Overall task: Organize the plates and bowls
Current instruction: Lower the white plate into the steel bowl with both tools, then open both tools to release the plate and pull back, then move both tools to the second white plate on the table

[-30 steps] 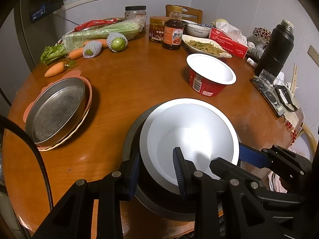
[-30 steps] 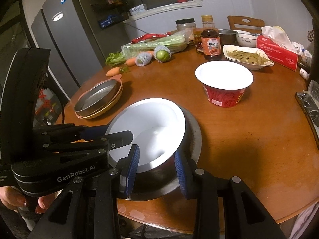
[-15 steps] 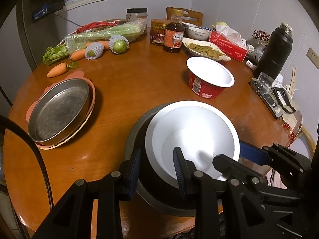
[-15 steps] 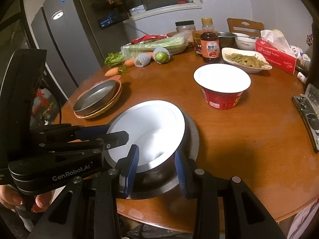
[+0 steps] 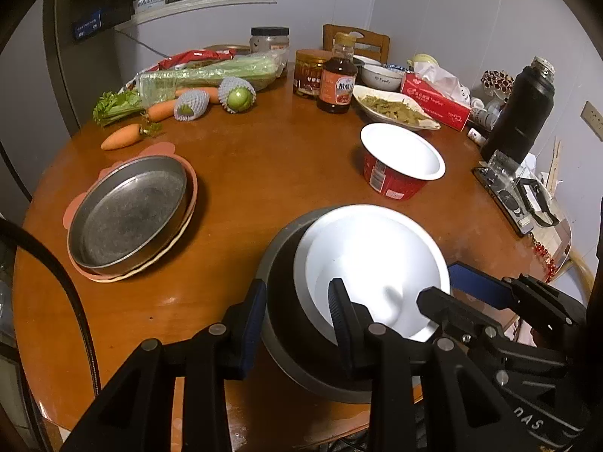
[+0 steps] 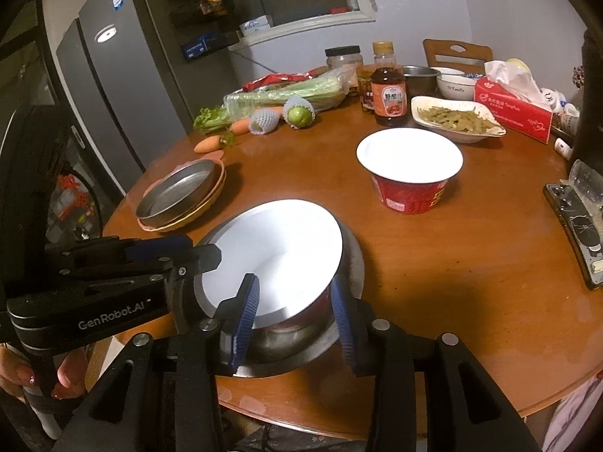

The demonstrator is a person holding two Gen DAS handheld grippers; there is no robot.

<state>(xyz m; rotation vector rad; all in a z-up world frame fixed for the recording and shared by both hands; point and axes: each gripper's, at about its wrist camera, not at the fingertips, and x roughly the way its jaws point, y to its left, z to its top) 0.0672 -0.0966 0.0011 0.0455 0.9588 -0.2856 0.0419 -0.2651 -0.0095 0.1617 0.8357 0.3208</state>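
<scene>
Nearest me, my left gripper (image 5: 297,314) pinches the near wall of the metal bowl (image 5: 286,324), one pad outside the steel, the other inside against the white paper bowl (image 5: 373,263) nested in it, and its jaws are starting to ease apart. My right gripper (image 6: 294,312) straddles the same stack from the other side, its jaws opening too; the paper bowl's rim and the steel wall sit between them, but I can't tell whether the pads press on anything. The stack sits at the near edge of the round table (image 6: 471,282). I judge the nesting step is finishing, with both claws letting go.

Further out, the red cup bowl (image 6: 410,173) stands alone mid-table, and the metal pan (image 5: 130,213) rests on a pink plate (image 5: 190,188) to the left. Beyond are carrots, celery, a sauce bottle (image 5: 337,81) and a dish of greens (image 5: 394,109).

Next, I'd say, the claws must clear the rims without tipping the light paper bowl, then one reaches for the red cup bowl
</scene>
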